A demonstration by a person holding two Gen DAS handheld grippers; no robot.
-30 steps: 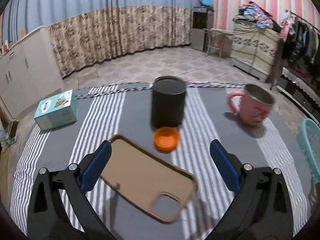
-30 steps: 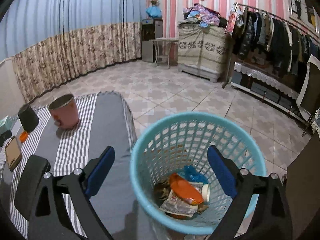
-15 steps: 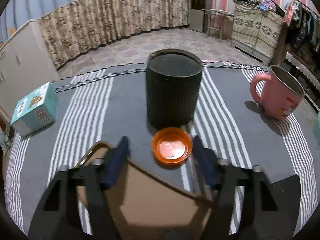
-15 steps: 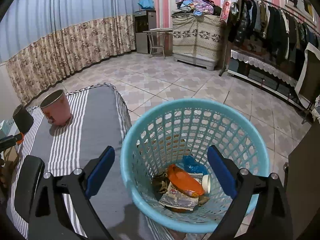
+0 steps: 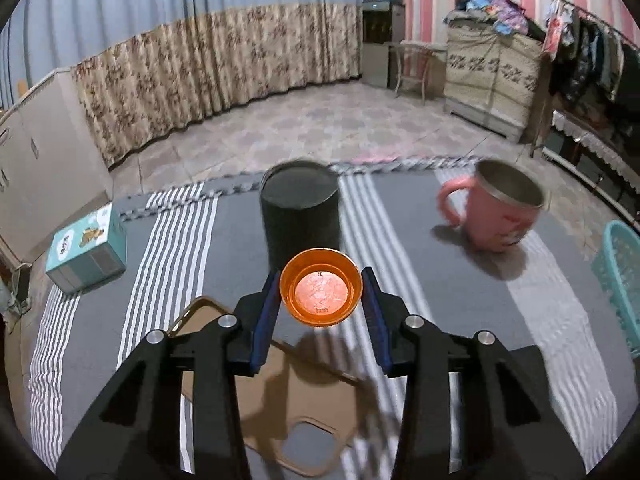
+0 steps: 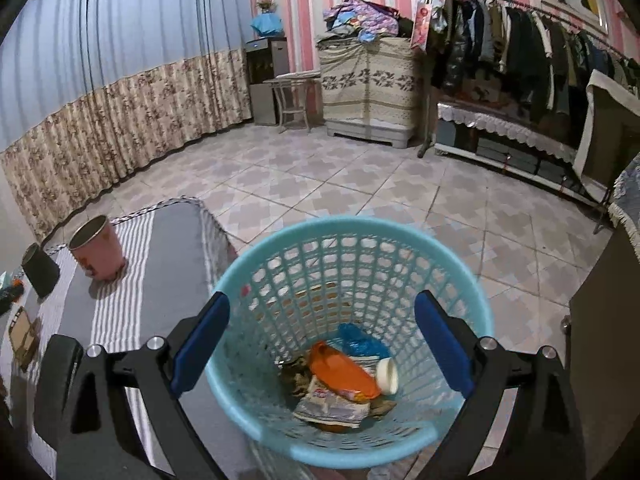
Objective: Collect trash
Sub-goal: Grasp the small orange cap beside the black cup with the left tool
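An orange bottle cap (image 5: 320, 288) sits open side up between the blue pads of my left gripper (image 5: 321, 286). The jaws are closing and both pads touch its rim. The cap hangs above the table and casts a shadow on a brown phone case (image 5: 304, 400) below. A light blue mesh basket (image 6: 256, 264) stands at the table's right end, with an orange wrapper (image 6: 344, 376), a white cap and paper scraps inside. My right gripper (image 6: 320, 336) hovers over the basket, open, with nothing between its pads.
A black cylinder (image 5: 298, 216) stands just behind the cap. A pink mug (image 5: 500, 216) is to the right, and a teal box (image 5: 86, 248) at the table's left edge. The basket's rim (image 5: 620, 264) shows at far right. Tiled floor and a clothes rack (image 6: 520, 60) lie beyond.
My left gripper moved forward over the phone case, closed around the orange cap and lifted it off the cloth. The right gripper shifted a little over the basket and stayed open.
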